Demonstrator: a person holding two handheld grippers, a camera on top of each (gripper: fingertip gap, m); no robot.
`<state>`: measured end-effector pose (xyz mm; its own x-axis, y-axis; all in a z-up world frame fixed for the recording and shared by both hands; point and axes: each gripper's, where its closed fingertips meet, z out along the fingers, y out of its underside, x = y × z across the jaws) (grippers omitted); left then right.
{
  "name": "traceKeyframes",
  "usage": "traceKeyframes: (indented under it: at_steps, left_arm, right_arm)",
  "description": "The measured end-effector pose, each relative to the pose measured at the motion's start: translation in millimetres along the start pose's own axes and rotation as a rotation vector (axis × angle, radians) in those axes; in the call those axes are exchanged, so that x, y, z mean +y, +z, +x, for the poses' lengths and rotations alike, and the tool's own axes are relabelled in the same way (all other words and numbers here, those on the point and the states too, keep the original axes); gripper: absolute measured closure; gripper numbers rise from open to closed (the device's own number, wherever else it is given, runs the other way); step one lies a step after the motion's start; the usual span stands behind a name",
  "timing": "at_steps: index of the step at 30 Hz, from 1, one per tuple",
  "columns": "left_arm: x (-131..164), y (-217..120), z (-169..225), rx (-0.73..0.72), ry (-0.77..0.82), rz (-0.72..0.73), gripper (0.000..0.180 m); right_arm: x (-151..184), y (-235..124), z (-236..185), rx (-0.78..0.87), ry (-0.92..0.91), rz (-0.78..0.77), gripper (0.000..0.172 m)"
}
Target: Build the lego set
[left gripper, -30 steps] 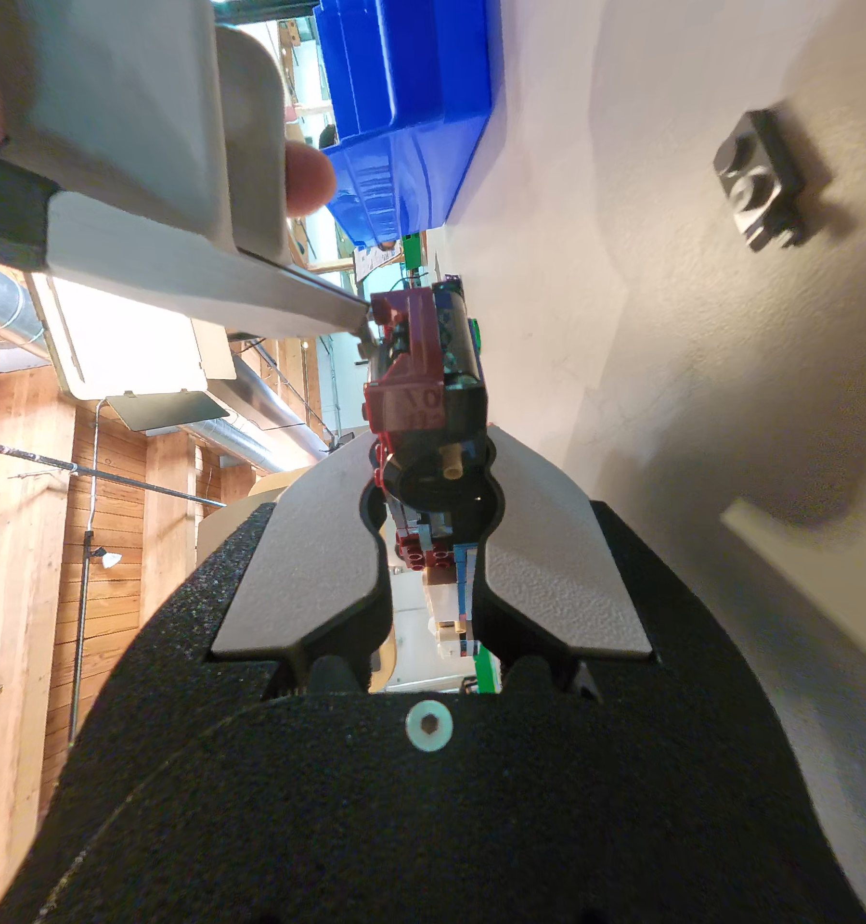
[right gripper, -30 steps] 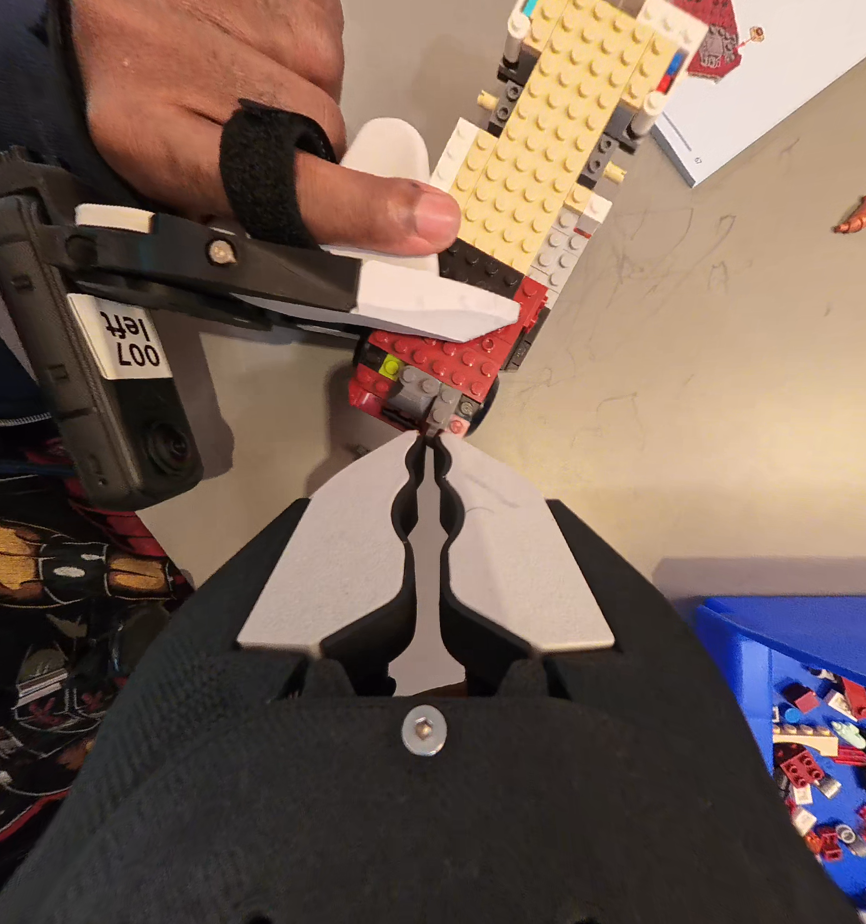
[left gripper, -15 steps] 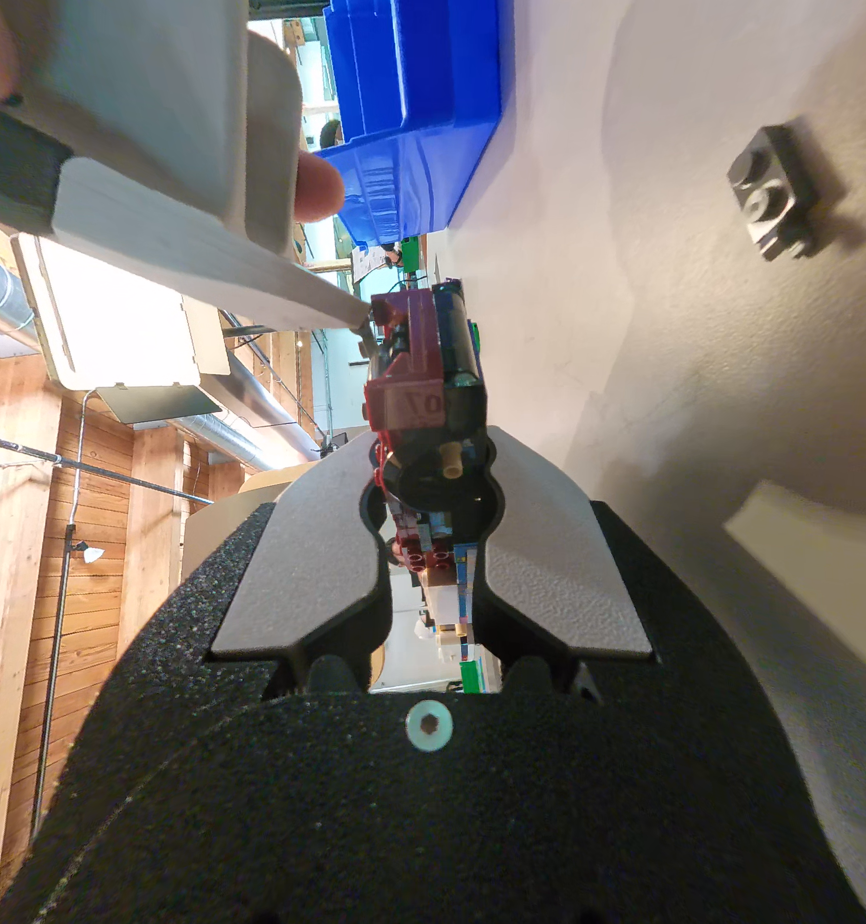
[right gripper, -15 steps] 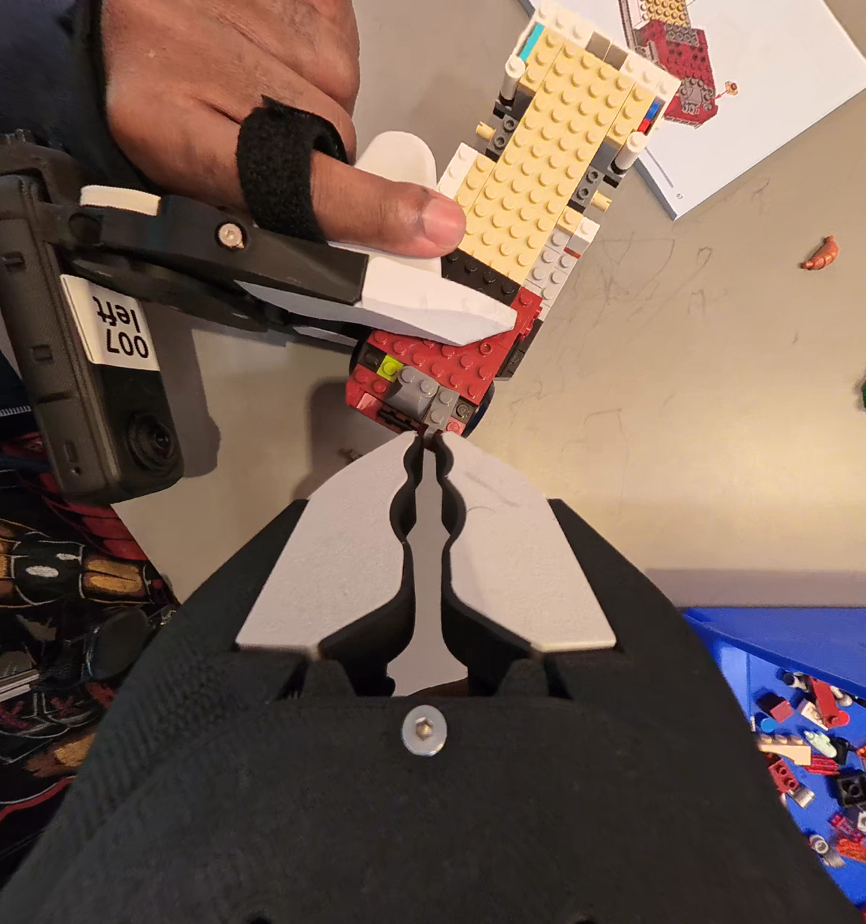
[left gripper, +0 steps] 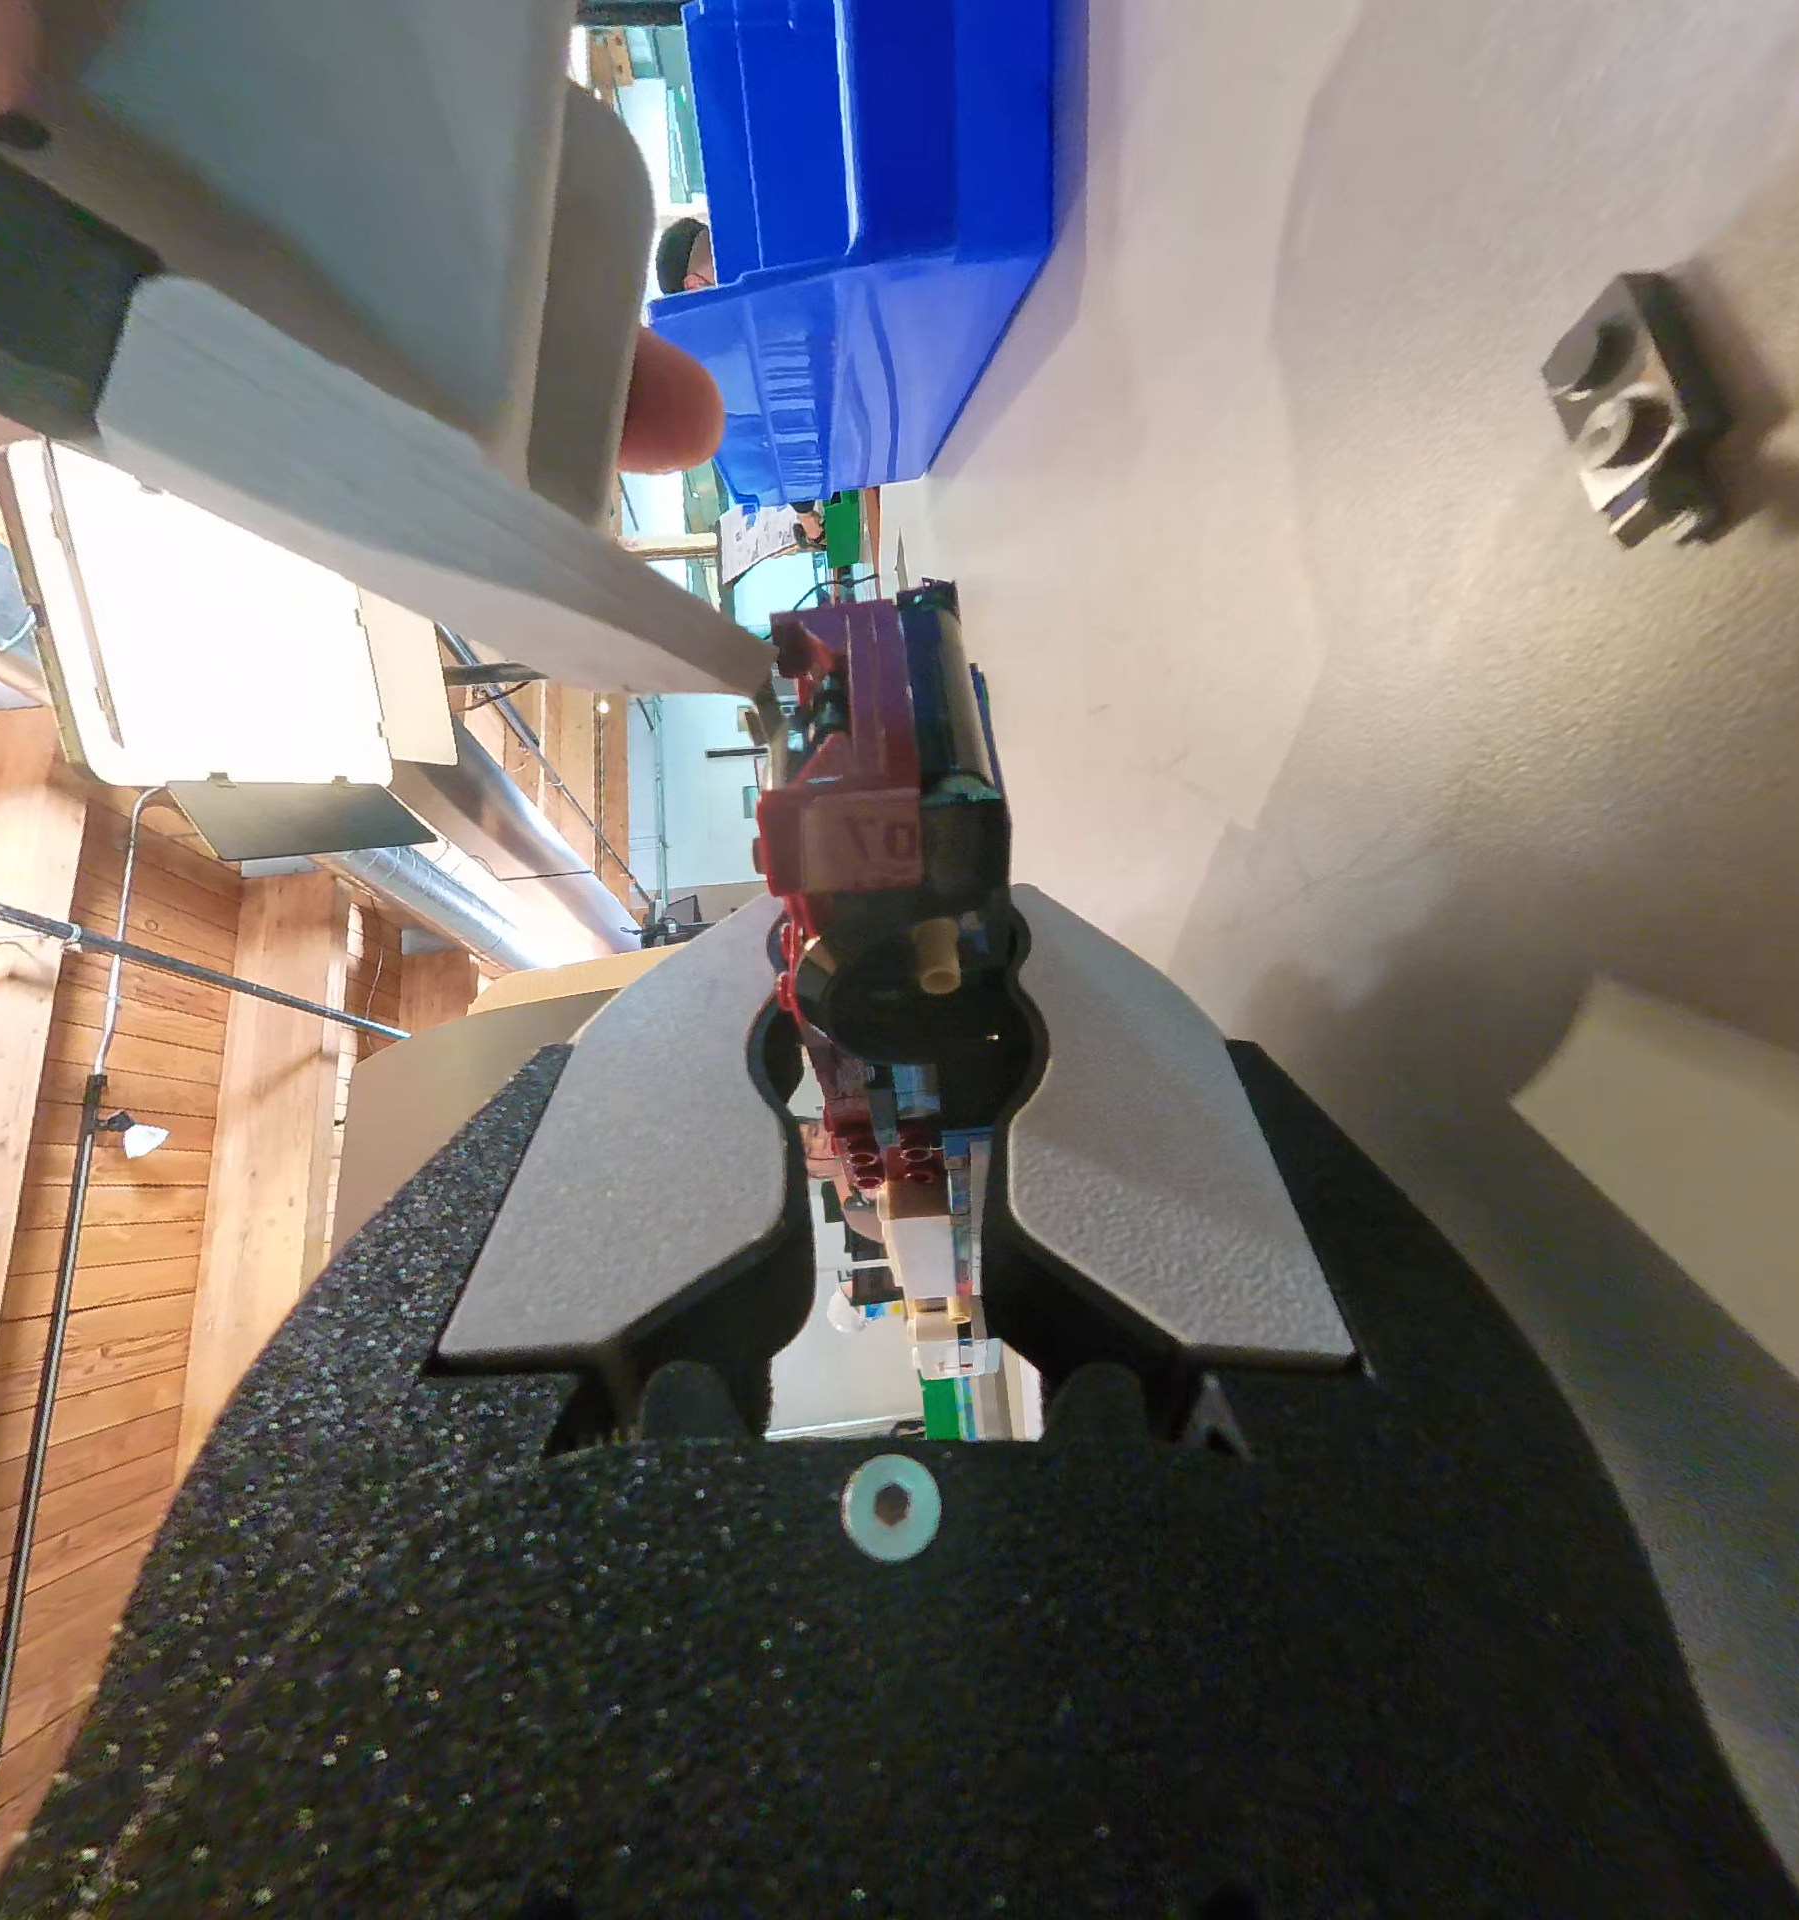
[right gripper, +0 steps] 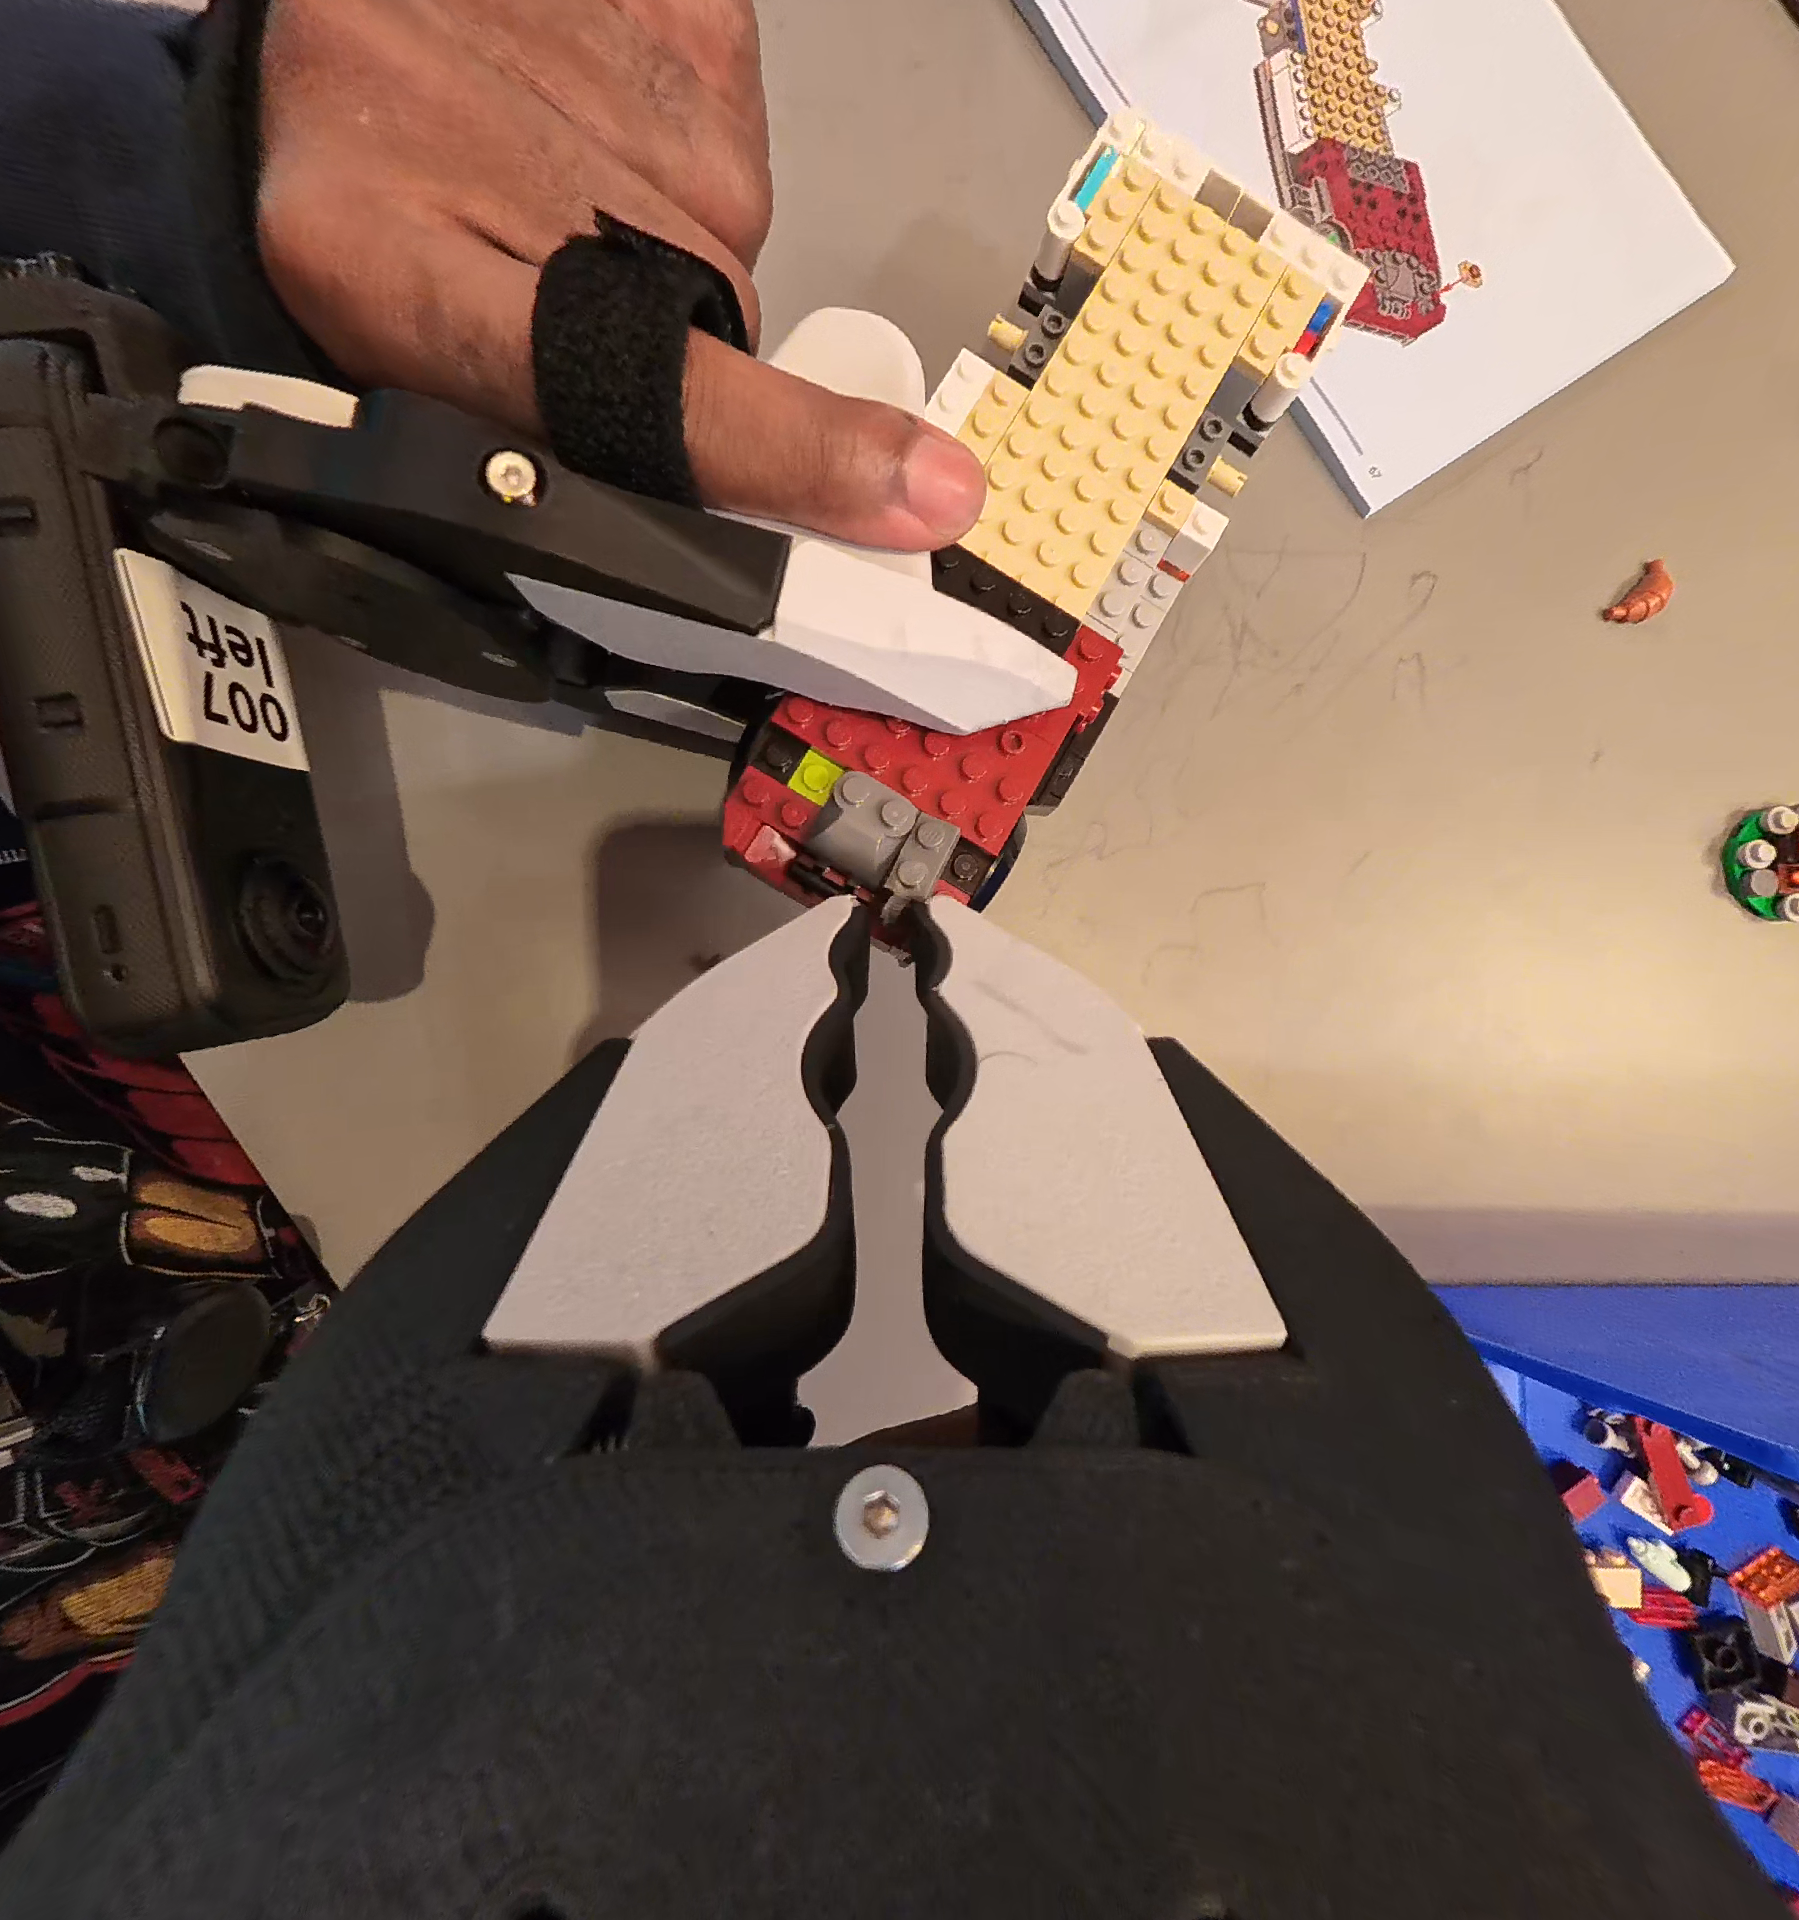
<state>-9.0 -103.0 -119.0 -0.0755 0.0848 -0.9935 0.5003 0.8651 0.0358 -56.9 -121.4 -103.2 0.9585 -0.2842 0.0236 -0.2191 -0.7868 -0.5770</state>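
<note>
Your left gripper [left gripper: 900, 935] is clamped on the red end of the toy-brick vehicle [right gripper: 1134, 416], held above the grey table [right gripper: 1394, 1039]. Your right gripper [right gripper: 887, 920] pinches a small grey piece [right gripper: 900, 914] at the model's front edge. An instruction booklet [right gripper: 1549, 260] lies beyond, and a blue parts bin [right gripper: 1705, 1558] is at your right.

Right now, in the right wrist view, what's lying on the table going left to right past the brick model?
brick model → instruction booklet → small orange croissant-shaped piece → round green piece with grey and orange parts
</note>
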Motion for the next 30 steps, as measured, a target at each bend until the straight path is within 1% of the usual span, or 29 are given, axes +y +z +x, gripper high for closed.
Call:
traceKeyframes:
  at_steps: [19, 24, 30]
  left_arm:
    - [0.4, 2.0, 0.0, 0.003, -0.032, 0.004, 0.146]
    - [0.7, 2.4, -0.7, 0.003, -0.042, 0.004, 0.146]
    - [0.4, 2.9, -0.7, 0.005, -0.045, 0.004, 0.146]
  right_arm:
    - [-2.6, -1.3, 0.5, 0.074, -0.086, 0.024, 0.160]
    - [-2.0, -1.4, 3.2, 0.122, -0.135, 0.021, 0.160]
    - [-3.2, -0.7, -1.3, 0.134, -0.188, 0.027, 0.160]
